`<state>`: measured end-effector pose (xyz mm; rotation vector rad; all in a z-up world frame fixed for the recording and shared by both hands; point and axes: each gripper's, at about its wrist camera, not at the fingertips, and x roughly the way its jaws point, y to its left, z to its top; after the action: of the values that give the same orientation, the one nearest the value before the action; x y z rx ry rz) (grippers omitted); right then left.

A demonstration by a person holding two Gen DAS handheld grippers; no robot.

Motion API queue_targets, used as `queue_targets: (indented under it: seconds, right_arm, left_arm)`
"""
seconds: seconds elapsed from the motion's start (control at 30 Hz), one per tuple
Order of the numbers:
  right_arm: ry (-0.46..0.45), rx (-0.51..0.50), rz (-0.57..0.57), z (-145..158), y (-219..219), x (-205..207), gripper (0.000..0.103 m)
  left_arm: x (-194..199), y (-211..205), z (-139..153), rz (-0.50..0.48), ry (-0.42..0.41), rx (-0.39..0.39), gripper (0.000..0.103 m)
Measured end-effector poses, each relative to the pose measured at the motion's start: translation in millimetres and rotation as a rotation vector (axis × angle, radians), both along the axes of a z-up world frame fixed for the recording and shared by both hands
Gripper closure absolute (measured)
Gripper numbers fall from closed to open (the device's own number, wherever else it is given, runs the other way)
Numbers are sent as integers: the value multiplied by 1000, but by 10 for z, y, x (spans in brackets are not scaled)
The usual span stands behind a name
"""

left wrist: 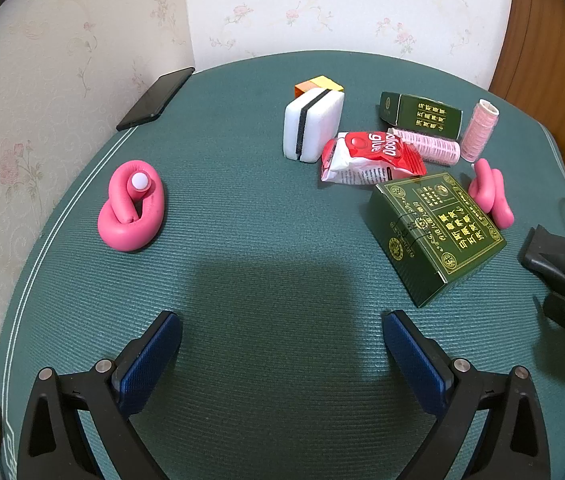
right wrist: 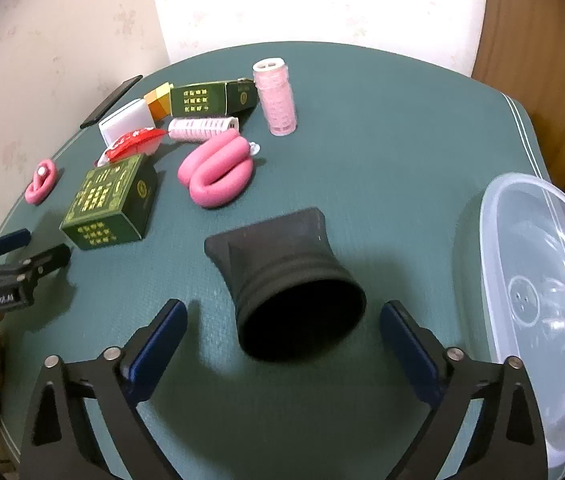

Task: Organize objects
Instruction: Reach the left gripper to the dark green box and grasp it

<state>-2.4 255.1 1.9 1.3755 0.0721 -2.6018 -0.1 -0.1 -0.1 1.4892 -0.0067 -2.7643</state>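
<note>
**Sorting barely begun: container empty, items scattered**

Left wrist view: left gripper (left wrist: 282, 344) held low over bare green counter (left wrist: 242, 240), blue pads well apart, nothing between them. Coiled pink foam roller (left wrist: 130, 208) alone toward the left edge. Black phone (left wrist: 156, 98) against the wall. Farther back, clustered: white sponge block (left wrist: 313, 124) upright with an orange-yellow block (left wrist: 318, 85) behind it, red glue packet (left wrist: 370, 156) touching the large green box (left wrist: 438, 236), small green box (left wrist: 422, 114) behind, two pink hair rollers, one lying (left wrist: 430, 146), one upright (left wrist: 482, 130). Second bent pink foam roller (left wrist: 490, 194) just beside the large box.

Right wrist view: right gripper (right wrist: 282, 332) spread wide, flanking the round mouth of a black nozzle attachment (right wrist: 290, 280) lying on its side; pads not touching it. Clear plastic container (right wrist: 542, 300) at right edge, apparently empty. Other items well apart from it, up and left.

Judgement: nothing yet stowed; whole set left to move. Nozzle appears to be the first item in hand, closure on it pending.
</note>
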Motion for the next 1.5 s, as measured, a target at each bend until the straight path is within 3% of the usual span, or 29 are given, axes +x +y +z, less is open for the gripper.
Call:
queue_targets:
  seconds: [0.13,0.3,0.53,0.73,1.03,1.5]
  right_arm:
    - [16,10,26,8,-69,-62,17]
    - [38,22,32,35,-96,-74,49]
    - [58,-32,47,74,-70,14,49]
    - [88,-85,51,137,-23,129,49]
    - [114,-143,49,202,54,213,49]
    - [115,-196,29,192,139,250,49]
  left_arm:
    - [0,0,0,0,0,0,0]
    - [0,-1,0,0,0,0,0]
    - [1,8,10,5,9,13,0]
    - [33,-20,135,27,46,102,0]
    - [32,285,407,-12,87,95,0]
    - [-232,767,308,-3,46,34,0]
